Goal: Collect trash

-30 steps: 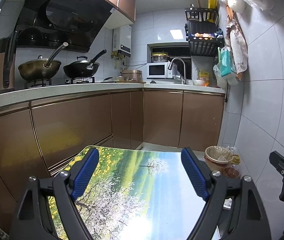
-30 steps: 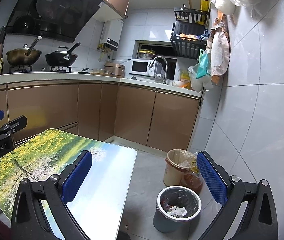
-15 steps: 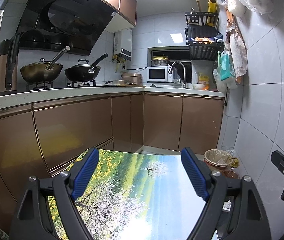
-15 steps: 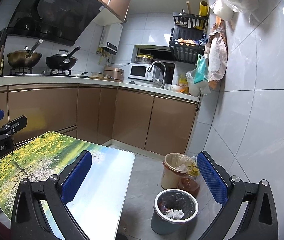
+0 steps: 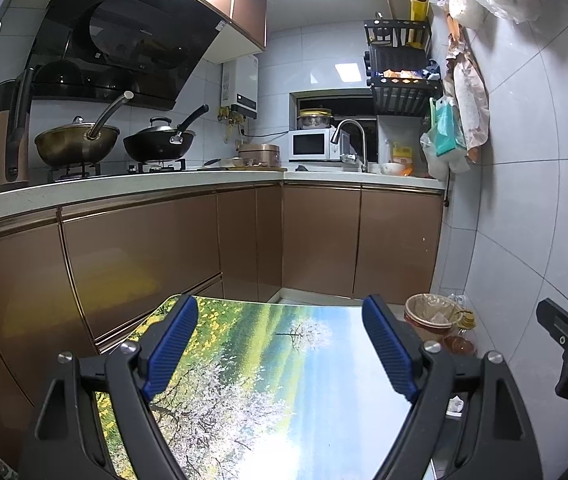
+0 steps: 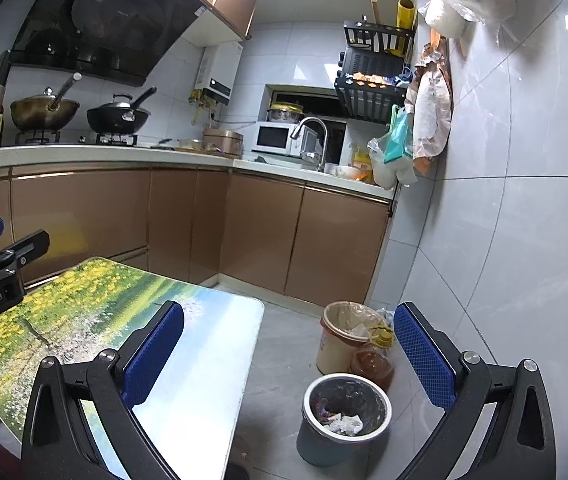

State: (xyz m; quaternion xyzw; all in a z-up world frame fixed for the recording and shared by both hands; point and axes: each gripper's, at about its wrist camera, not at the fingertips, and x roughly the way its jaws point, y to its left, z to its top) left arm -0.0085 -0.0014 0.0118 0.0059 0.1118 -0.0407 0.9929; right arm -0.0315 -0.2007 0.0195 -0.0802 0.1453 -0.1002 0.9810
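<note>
My left gripper (image 5: 280, 344) is open and empty above a small table (image 5: 268, 384) printed with a landscape picture. My right gripper (image 6: 288, 356) is open and empty, held over the table's right edge (image 6: 220, 368) and the floor. A grey trash bin (image 6: 342, 420) with crumpled trash inside stands on the floor below the right gripper. A beige bin (image 6: 344, 336) lined with a bag stands behind it; it also shows in the left wrist view (image 5: 430, 314). No loose trash shows on the table.
An amber oil bottle (image 6: 372, 364) stands between the two bins. Brown cabinets (image 5: 320, 236) and a white countertop (image 5: 204, 180) run along the left and back. Two woks (image 5: 160, 144) sit on the stove. Bags (image 6: 428, 120) hang on the tiled right wall.
Both grippers have tilted or risen slightly, so the counter and bins sit a little lower in view. Both stay open and empty.
</note>
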